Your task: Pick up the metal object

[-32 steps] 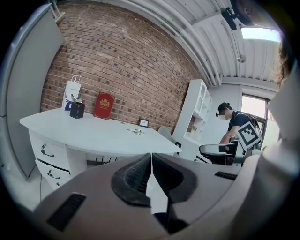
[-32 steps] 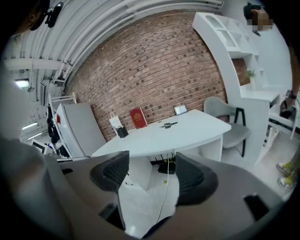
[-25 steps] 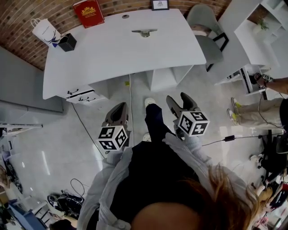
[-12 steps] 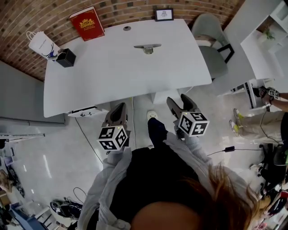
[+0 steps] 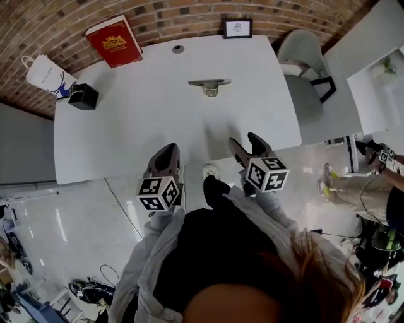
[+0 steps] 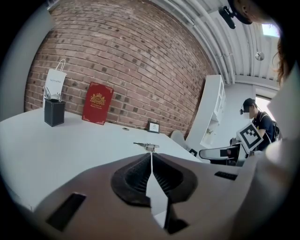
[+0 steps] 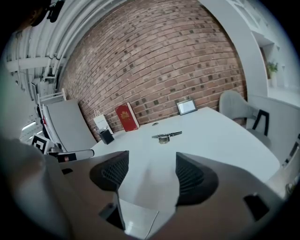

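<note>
Standing at the near edge of a white table (image 5: 126, 126), I hold both claws low over its front rim. My left gripper (image 5: 165, 153) has its jaws pressed together with nothing between them. My right gripper (image 5: 247, 141) has its jaws spread apart, and only bare tabletop shows in the gap.

The metal object (image 5: 209, 86) lies flat on the table, well ahead of both claws and nearer the far side, roughly in line with the space between them. Neither claw touches it.

The tabletop is smooth and mostly bare. A small round grommet (image 5: 178, 48) sits near its far edge. A red book (image 5: 113, 41) stands propped at the far left, and a small picture frame (image 5: 237, 28) stands at the far edge, both against the brick wall (image 5: 189, 12). A black pen holder (image 5: 83, 96) stands at the left end, with a white paper bag (image 5: 43, 74) just beside it by the wall.

A grey chair (image 5: 303, 63) stands at the table's right end, with white shelving (image 5: 379, 69) beyond it. The floor (image 5: 82, 214) is pale and glossy. Another person (image 5: 372, 183) is partly in view at the right edge.
</note>
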### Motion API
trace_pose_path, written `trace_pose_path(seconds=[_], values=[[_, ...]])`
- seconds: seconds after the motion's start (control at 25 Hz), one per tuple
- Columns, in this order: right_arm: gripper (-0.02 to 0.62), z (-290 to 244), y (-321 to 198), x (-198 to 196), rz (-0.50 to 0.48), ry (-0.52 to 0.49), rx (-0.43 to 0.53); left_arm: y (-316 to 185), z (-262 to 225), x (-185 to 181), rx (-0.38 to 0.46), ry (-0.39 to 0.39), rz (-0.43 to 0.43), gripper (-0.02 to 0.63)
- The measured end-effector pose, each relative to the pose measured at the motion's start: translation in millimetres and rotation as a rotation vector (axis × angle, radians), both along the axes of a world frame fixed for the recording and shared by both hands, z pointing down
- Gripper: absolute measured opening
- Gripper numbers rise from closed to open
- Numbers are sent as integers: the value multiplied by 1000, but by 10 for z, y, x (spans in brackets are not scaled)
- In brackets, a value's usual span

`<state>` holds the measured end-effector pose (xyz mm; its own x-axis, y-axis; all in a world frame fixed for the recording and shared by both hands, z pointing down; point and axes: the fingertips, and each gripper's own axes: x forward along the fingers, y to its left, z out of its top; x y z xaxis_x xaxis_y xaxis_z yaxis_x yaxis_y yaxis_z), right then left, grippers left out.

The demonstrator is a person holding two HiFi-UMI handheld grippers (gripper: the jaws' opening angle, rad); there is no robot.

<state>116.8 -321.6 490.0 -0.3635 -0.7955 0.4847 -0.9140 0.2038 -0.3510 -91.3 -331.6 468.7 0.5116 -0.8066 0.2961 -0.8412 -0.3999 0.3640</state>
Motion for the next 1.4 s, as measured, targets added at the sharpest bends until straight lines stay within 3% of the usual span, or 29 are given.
trace_pose_path(seconds=[0.2,0.48,0.64,0.8,0.88,1.24,1.4], values=[[314,57,-393,2,-20,-16,-20,-318,100,11,-30,-1,-16,21],[314,39,-862,32,-19,-142,-10,-676,120,31,-26,-20,-44,21],[313,109,-1116,-10,6,-354,-73,-809,109,16,-23,-38,-52,21],[296,260,-1374,-35,136,-717,-203,-955,113,32,-27,-57,-31,21],[296,346,-1490,-31,197,-854,-249,-1053,127,44,-32,-64,-17,21],[295,607,-1897,-206,364,-1106,-345,-1650,212,50,-60,-70,72,21],[293,729,-2012,-252,424,-1121,-372,-1881,319,41,-86,-64,101,21]])
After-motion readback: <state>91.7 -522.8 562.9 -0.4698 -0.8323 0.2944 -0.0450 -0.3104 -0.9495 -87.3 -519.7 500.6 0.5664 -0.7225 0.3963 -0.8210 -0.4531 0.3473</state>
